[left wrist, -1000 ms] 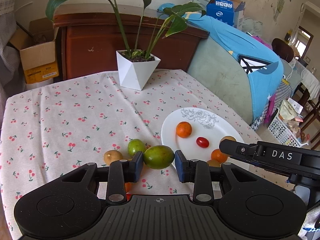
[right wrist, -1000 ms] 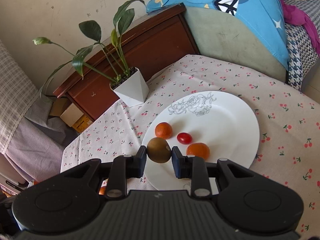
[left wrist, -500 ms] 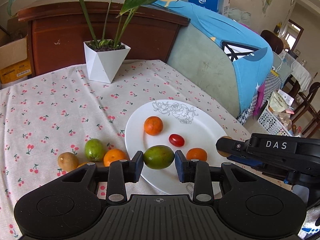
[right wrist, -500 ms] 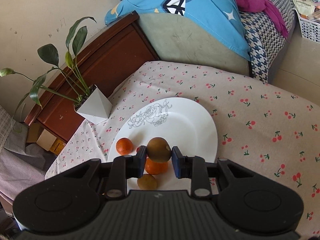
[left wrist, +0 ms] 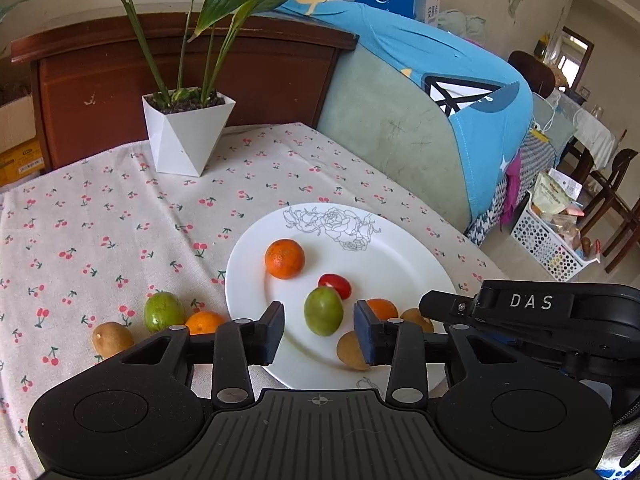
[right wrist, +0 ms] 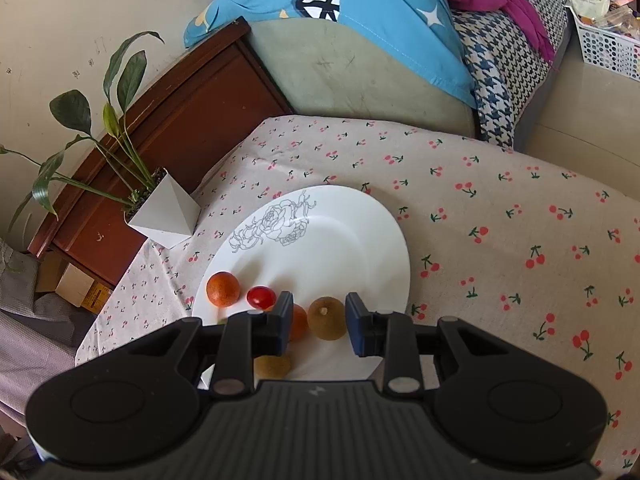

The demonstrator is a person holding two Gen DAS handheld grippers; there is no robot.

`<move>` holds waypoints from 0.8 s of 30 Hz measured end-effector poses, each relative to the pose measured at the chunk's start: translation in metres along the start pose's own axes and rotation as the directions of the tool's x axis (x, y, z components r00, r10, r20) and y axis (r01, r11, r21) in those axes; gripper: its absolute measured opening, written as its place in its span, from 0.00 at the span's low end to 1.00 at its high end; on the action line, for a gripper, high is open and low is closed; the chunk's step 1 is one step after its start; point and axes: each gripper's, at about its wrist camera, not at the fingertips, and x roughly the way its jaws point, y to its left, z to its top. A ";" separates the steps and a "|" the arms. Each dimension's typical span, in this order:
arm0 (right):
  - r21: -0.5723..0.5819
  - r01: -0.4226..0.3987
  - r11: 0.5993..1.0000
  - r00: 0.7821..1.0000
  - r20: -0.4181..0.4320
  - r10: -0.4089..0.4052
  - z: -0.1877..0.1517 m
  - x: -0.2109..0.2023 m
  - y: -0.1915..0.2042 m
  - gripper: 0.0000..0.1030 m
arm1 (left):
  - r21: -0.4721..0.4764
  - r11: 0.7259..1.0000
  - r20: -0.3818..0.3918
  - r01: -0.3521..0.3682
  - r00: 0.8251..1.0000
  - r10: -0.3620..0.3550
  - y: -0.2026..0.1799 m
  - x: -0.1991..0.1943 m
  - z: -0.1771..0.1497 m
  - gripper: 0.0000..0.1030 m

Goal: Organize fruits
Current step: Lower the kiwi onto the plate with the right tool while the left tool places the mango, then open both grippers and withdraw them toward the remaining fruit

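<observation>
Left gripper [left wrist: 319, 332] jaws spread, clear gaps either side of green fruit [left wrist: 323, 311] on plate [left wrist: 384, 256]. Right gripper [right wrist: 317, 322] likewise spread around kiwi [right wrist: 327, 317], not touching.

My table [left wrist: 100, 216] wears a cherry-print cloth. At eleven o'clock a potted plant [left wrist: 188, 136] stands before a dark wooden cabinet [left wrist: 88, 92]. At one o'clock a blue cloth [left wrist: 460, 92] drapes a green sofa [left wrist: 384, 140]; at three, a white basket [left wrist: 548, 244] on the floor.
</observation>
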 end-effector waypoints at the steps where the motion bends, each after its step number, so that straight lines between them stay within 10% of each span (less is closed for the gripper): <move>1: 0.000 -0.002 1.000 1.000 -0.002 0.002 0.000 0.000 0.000 0.30 | 0.002 1.000 0.005 -0.004 1.000 0.004 0.000 -0.002 0.001 0.46; 24: -0.158 -0.132 0.979 0.990 -0.073 0.122 -0.026 0.000 0.043 0.44 | -0.183 0.976 -0.012 -0.121 0.993 0.121 0.075 -0.045 0.010 0.59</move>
